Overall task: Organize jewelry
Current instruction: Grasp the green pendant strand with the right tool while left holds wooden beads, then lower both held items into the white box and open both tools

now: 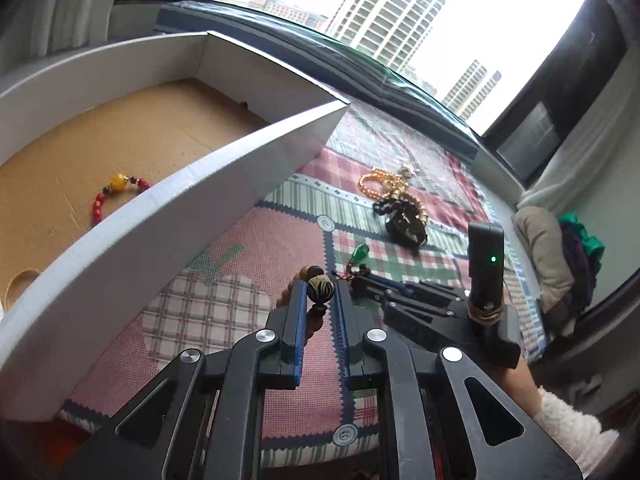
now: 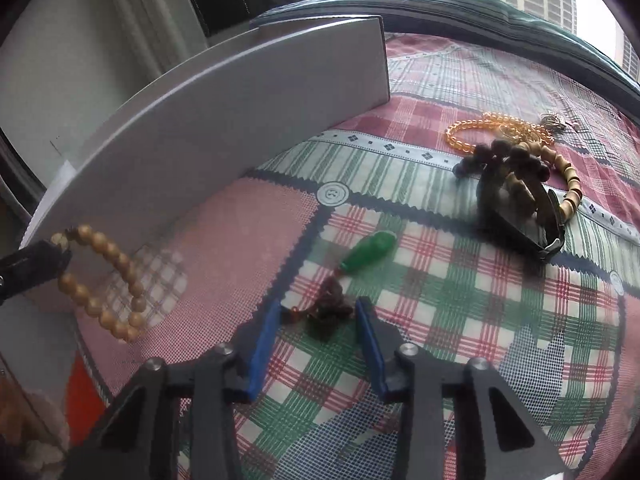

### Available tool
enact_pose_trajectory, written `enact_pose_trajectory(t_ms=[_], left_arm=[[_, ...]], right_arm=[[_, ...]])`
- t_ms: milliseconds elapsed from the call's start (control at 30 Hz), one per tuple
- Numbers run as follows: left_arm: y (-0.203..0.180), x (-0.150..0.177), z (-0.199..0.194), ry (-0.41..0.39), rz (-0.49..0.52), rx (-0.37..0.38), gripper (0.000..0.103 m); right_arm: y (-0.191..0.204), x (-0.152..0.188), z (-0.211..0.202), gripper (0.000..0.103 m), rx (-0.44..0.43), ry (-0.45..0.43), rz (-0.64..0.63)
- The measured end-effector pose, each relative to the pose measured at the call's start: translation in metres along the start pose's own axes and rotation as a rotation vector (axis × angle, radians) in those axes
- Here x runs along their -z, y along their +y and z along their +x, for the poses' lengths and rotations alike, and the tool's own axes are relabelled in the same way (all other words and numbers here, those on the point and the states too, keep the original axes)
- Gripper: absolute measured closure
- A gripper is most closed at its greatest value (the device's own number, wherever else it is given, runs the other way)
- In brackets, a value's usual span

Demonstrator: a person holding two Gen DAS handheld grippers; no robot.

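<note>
Nearest us, our left claw (image 1: 320,300) is pinched on a wooden bead bracelet (image 2: 108,280), its striped bead (image 1: 320,289) caught between the pads, lifted beside the white box (image 1: 224,184). Our right claw (image 2: 316,320) stands part-open around a dark knotted cord with a green pendant (image 2: 370,250), lying on the checked cloth (image 2: 440,320); the pads do not seem to press it yet. We judge the step is carrying the bracelet into the box, where a red bead bracelet (image 1: 116,192) already lies. Next we must clear the wall and release, then close on the cord. Farther off, an amber bead string (image 2: 480,128) and a dark tangle of beads (image 2: 516,184) wait.
</note>
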State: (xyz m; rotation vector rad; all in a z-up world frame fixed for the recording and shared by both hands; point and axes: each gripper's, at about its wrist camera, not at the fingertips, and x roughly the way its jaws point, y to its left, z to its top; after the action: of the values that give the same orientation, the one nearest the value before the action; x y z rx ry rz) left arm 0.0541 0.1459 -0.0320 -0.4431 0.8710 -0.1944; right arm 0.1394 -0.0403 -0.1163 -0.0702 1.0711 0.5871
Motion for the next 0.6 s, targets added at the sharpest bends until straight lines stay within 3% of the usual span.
enact_pose_trajectory(t_ms=[33, 233, 400, 500, 600], left_arm=[[0.002, 0.000, -0.004, -0.004, -0.008, 0.004, 0.091], [0.007, -0.012, -0.039, -0.059, -0.049, 0.041, 0.091], [0.010, -0.031, -0.088, -0.137, -0.069, 0.069, 0.091], [0.023, -0.046, -0.118, -0.193, -0.080, 0.043, 0.091], [0.042, -0.059, -0.133, -0.237, -0.091, -0.046, 0.091]], right_arm=[[0.001, -0.001, 0.000, 0.091, 0.015, -0.009, -0.007], [-0.004, -0.009, -0.046, 0.091, -0.032, -0.077, 0.031], [0.009, -0.038, -0.091, 0.091, -0.128, -0.137, 0.030], [0.029, -0.061, -0.113, 0.091, -0.195, -0.178, 0.002], [0.059, -0.090, -0.121, 0.091, -0.268, -0.202, -0.043]])
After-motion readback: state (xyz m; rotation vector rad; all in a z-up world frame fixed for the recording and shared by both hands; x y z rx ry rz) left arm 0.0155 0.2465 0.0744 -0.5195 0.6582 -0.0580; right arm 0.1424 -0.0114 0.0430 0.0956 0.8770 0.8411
